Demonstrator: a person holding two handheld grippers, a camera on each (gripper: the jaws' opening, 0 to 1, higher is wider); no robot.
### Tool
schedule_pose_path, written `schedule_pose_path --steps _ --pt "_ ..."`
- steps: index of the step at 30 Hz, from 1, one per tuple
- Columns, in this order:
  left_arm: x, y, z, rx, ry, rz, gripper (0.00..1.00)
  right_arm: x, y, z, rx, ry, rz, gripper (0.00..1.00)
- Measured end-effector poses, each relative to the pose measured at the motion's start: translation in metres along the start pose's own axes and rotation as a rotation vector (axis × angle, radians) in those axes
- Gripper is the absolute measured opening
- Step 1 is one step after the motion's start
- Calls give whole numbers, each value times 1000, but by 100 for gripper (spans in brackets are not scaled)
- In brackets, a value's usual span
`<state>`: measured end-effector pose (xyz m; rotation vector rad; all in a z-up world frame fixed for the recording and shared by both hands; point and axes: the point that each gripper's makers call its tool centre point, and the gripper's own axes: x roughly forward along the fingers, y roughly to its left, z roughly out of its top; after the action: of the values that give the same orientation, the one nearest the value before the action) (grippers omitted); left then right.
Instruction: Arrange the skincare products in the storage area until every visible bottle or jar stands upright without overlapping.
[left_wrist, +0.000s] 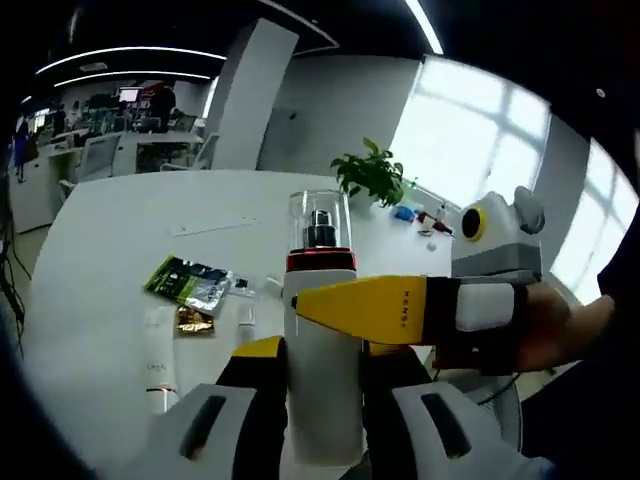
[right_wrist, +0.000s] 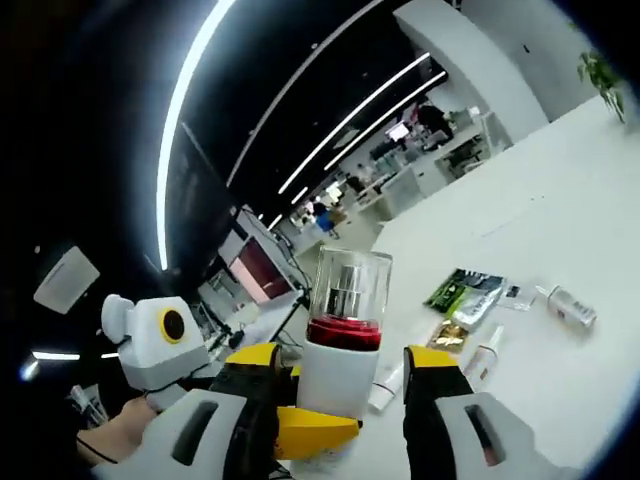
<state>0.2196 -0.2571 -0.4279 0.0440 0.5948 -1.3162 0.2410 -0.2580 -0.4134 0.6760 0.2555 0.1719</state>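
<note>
Left hand-held gripper (left_wrist: 322, 400) clamped white pump bottle (left_wrist: 322, 340) aloft | right hand-held gripper (right_wrist: 340, 400) straddled it, contact unclear | I judged task early: tubes (right_wrist: 487, 352) lying flat on counter (left_wrist: 110, 240)

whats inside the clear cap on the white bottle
Inside the clear cap of the white bottle stands a pump head, dark and metallic, above a red collar. Its nozzle detail is too small to tell.

table: white top (left_wrist: 110, 250) under my grippers
packets: green sachet (left_wrist: 190, 281) and gold one (left_wrist: 195, 320), touching
tubes: small white ones (left_wrist: 158, 372) lying flat
far edge: potted plant (left_wrist: 375, 175)
</note>
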Motion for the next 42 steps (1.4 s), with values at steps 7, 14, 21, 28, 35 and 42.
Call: schedule_pose_path --steps 7,14,21,28,35,42 --pt "2 -6 1 25 -1 14 22 0 7 1 -86 6 11 42" --pt "-2 -11 2 69 4 34 22 -4 6 4 -103 -4 13 26" --pt "-2 -17 4 50 -19 21 23 -10 7 7 -69 23 56 22" --pt "0 -25 5 64 -45 -28 24 -15 8 10 -128 18 93 21" --pt "-9 -30 7 29 -65 -130 25 -23 14 11 -180 43 182 21" --pt "-30 -38 15 -29 -79 -301 32 -39 34 14 -171 57 356 21"
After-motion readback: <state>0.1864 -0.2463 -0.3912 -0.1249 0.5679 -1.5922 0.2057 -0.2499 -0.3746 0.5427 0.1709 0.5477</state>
